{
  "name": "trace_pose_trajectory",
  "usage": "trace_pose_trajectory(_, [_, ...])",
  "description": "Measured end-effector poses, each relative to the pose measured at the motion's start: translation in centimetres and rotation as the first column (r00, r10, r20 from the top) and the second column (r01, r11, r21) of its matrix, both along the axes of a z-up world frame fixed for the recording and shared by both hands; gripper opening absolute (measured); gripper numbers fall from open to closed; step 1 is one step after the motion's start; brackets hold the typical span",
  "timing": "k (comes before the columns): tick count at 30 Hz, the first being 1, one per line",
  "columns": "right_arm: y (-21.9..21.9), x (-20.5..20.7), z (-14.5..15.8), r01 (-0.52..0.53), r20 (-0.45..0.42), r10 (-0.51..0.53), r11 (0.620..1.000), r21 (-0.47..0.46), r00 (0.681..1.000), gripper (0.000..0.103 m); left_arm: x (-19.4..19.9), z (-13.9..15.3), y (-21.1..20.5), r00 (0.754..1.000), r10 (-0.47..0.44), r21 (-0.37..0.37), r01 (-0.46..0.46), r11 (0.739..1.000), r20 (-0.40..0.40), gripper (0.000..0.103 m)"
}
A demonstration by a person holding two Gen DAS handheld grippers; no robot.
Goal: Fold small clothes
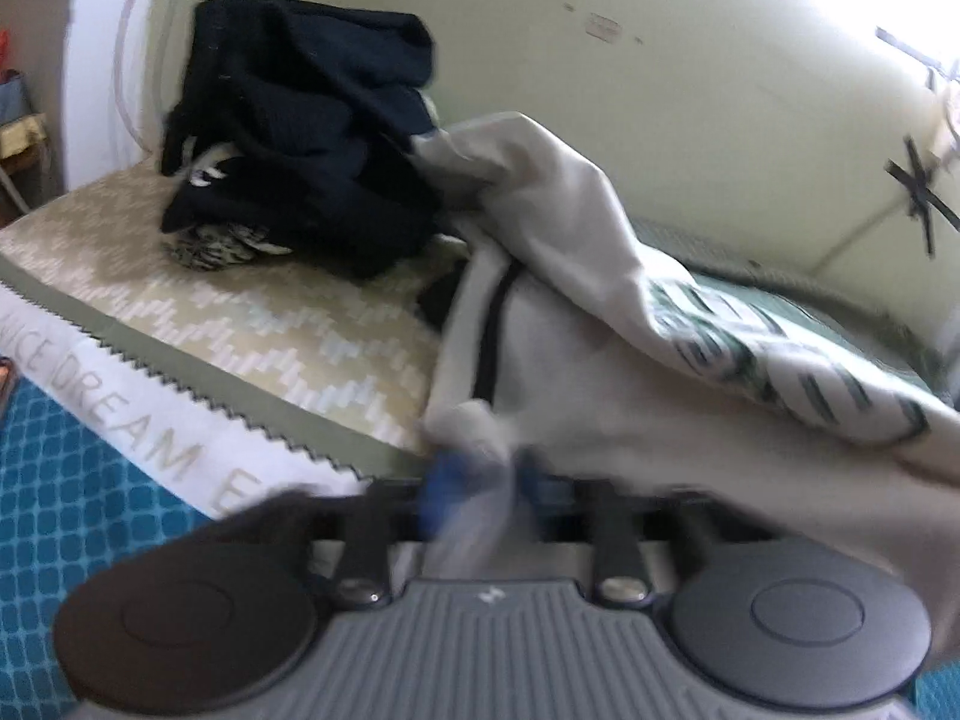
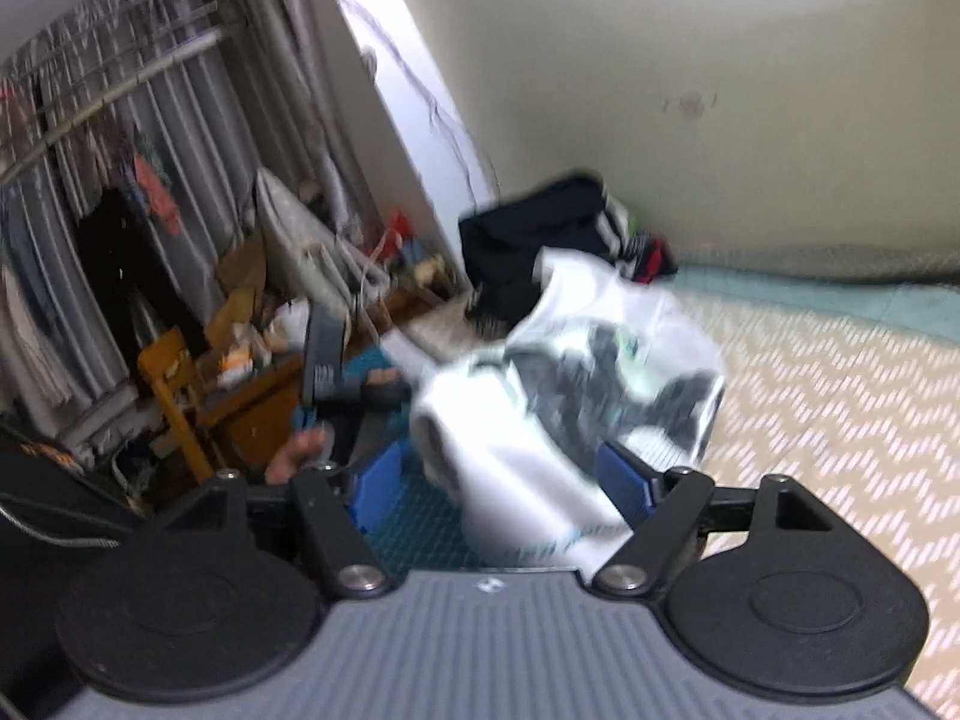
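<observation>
White cotton garment (image 1: pixel 570 312) with a green and black print lies bunched on the woven mat (image 1: pixel 252 324) over the mattress, one part draped over the near bed edge. Left gripper (image 1: pixel 480 468) is clenched on a pinch of its white hem, blue pads nearly together with cloth squeezed between them. Right gripper (image 2: pixel 504 486) is released, blue pads standing wide apart with a fold of the same garment (image 2: pixel 576 384) hanging loose between them, not pressed. Step in hand looks like getting a two-point hold to spread the piece flat before the first fold; folding itself not yet begun. Next move likely calls for the right jaws to shut on an edge or corner well apart from the left pinch, then pull both ways to take out the bunching. Fabric reads soft, thin, limp, with one dark seam or stripe line; will sag and slip, so the bite should be deep. Mat is stiff, with a cream zigzag weave. Dark navy clothes (image 1: pixel 306 132) sit heaped by the wall, striped piece under them. Both views motion-blurred, so exact garment type cannot be told.
</observation>
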State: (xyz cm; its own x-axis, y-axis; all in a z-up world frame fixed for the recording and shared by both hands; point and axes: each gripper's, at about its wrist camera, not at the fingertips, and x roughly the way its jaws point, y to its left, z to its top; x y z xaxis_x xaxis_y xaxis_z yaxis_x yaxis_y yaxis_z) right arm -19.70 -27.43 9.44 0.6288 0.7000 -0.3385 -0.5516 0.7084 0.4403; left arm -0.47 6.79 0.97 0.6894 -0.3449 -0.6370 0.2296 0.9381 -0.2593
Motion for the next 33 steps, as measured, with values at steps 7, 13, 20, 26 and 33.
trace_pose_trajectory(7, [-1.7,7.3,1.2,0.313,-0.045,-0.312,0.95,0.012,0.949,0.075,-4.9,2.6,5.1,0.996,0.048,-0.128,-0.037,0.991,0.08,0.012])
trace_pose_trajectory(13, [5.7,19.0,-4.4,0.323,-0.108,-0.367,0.9,-0.294,0.924,0.075,-9.0,5.0,9.6,0.982,0.15,-0.154,-0.132,0.979,0.111,0.012])
trace_pose_trajectory(20, [7.8,19.7,-5.8,0.336,-0.099,-0.379,0.894,-0.297,0.92,0.0,-10.3,3.3,9.9,0.987,0.15,-0.151,-0.141,0.978,0.053,0.013])
trace_pose_trajectory(26, [0.1,8.5,0.4,0.492,0.071,-0.487,0.863,-0.115,0.871,0.0,-9.2,1.3,7.5,0.999,0.051,-0.172,-0.05,0.984,0.004,0.012])
trace_pose_trajectory(33, [-4.1,-7.4,-1.5,0.508,0.033,-0.508,0.852,-0.126,0.861,0.0,-7.3,1.7,4.5,0.998,-0.053,-0.156,0.055,0.986,0.02,0.012])
